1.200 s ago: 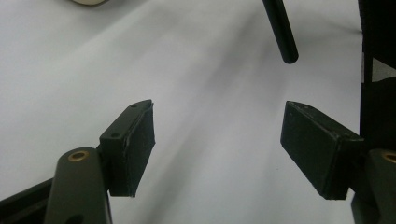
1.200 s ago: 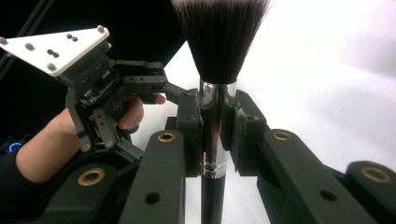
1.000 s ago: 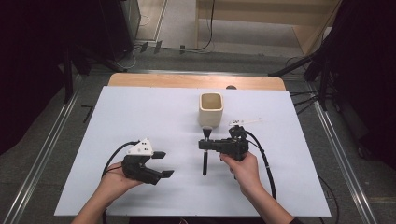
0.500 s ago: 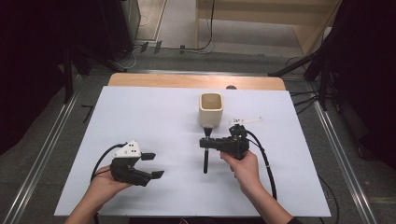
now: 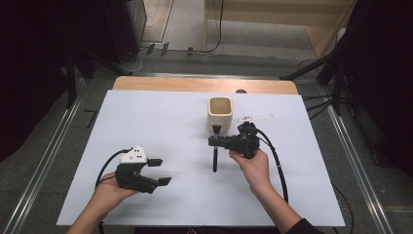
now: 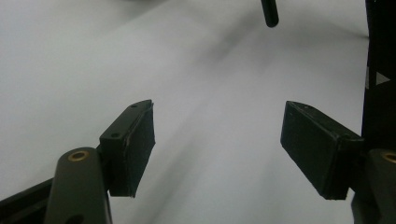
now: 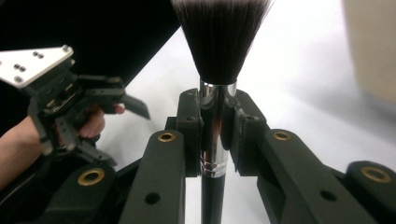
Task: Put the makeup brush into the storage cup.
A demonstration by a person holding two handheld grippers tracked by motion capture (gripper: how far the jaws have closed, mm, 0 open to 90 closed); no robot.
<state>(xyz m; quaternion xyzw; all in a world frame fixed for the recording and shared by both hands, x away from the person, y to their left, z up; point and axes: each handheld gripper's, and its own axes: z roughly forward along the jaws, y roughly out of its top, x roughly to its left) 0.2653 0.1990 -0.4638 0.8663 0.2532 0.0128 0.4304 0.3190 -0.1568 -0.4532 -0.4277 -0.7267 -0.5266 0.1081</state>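
White table [image 5: 146, 122] on grey floor [image 5: 185, 29], dark surroundings.

Your left gripper [image 5: 158, 171] has slid back toward you and a bit left, so it now sits further from the cream cup [image 5: 219, 113] than a second ago. Most of that shift came in the first half of the second, with hardly any since. Its nose looks tipped slightly more downward relative to the cup now, though from the high view I can't be sure.
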